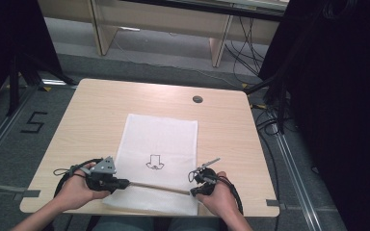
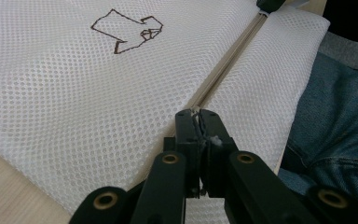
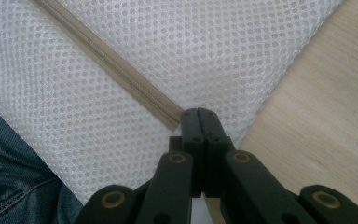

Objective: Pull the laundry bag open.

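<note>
I am holding the left claw (image 2: pixel 198 113) clenched on the near end of the zipper (image 2: pixel 228 63), with a small white bit, probably the pull, pinched between its jaws. In the high view this left claw (image 1: pixel 124 183) is sitting at the left edge of the mesh bag (image 1: pixel 159 139), gripped by my left hand (image 1: pixel 79 190). I am keeping the right claw (image 3: pixel 199 113) clenched too, its jaws pressed together right at the other end of the zipper (image 3: pixel 107 60), biting the mesh bag (image 3: pixel 205 51) where the tape stops. From above, the right claw (image 1: pixel 193 191) is lying at the bag's right edge, under my right hand (image 1: pixel 219 195).

Between the two claws the zipper (image 1: pixel 159 187) is running straight and taut across the bag's near end. Beyond both claws the table (image 1: pixel 96 110) is carrying the bag, and a dark round grommet (image 1: pixel 197 99) is sitting far ahead of the right claw, well apart from the bag. Behind the claws, below the table edge, blue jeans (image 2: pixel 335 116) are showing. Nothing is lying between the claws except the bag itself.

The bag is white, fine-holed mesh, lying flat, its near edge hanging just over the table's edge toward me. A small dark outline drawing (image 2: pixel 128 30) is printed ahead of the left claw, near the bag's middle. The zipper is beige and looking closed along its length.
</note>
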`<state>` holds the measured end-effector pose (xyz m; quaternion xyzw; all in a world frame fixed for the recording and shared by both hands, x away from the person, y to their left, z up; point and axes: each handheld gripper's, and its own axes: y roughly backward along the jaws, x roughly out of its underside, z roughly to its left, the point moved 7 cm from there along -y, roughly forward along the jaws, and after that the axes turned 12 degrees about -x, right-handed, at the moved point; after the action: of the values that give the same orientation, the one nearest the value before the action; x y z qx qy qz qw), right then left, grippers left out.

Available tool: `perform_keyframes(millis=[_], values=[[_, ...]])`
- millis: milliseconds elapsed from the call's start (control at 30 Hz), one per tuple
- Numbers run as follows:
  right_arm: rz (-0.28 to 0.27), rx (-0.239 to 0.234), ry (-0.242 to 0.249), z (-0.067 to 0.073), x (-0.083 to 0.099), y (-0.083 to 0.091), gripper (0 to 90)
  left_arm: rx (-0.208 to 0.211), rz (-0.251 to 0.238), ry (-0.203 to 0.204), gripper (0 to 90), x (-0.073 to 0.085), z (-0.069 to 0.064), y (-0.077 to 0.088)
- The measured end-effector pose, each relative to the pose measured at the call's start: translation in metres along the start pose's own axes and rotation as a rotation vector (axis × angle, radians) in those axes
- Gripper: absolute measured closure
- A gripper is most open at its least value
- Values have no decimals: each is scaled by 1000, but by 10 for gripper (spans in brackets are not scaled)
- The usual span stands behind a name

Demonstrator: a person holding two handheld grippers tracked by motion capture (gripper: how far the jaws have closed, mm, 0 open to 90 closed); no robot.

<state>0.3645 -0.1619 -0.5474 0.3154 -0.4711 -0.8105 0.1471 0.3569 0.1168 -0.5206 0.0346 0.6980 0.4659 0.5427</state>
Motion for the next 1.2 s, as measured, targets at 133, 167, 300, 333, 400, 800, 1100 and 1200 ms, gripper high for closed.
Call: perform_keyframes(millis=[133,167,300,333,400,800,1100,1200], values=[[7,-2,-11,0,1,0,900,10,-3,27,872,1,-1,1],[7,-2,-10,0,1,0,900,11,-3,39,872,1,-2,1],[10,1,2,0,0,1,900,4,1,34,872,1,-1,1],[9,2,-1,0,0,1,900,-1,5,25,872,2,0,1],[10,2,-4,0,1,1,900,9,-8,21,872,1,0,1],[13,1,-7,0,1,1,900,6,-4,19,872,2,0,1],[15,3,0,1,0,1,900,1,-9,63,872,3,3,3],[16,-1,6,0,0,1,900,-8,-14,59,872,4,6,5]])
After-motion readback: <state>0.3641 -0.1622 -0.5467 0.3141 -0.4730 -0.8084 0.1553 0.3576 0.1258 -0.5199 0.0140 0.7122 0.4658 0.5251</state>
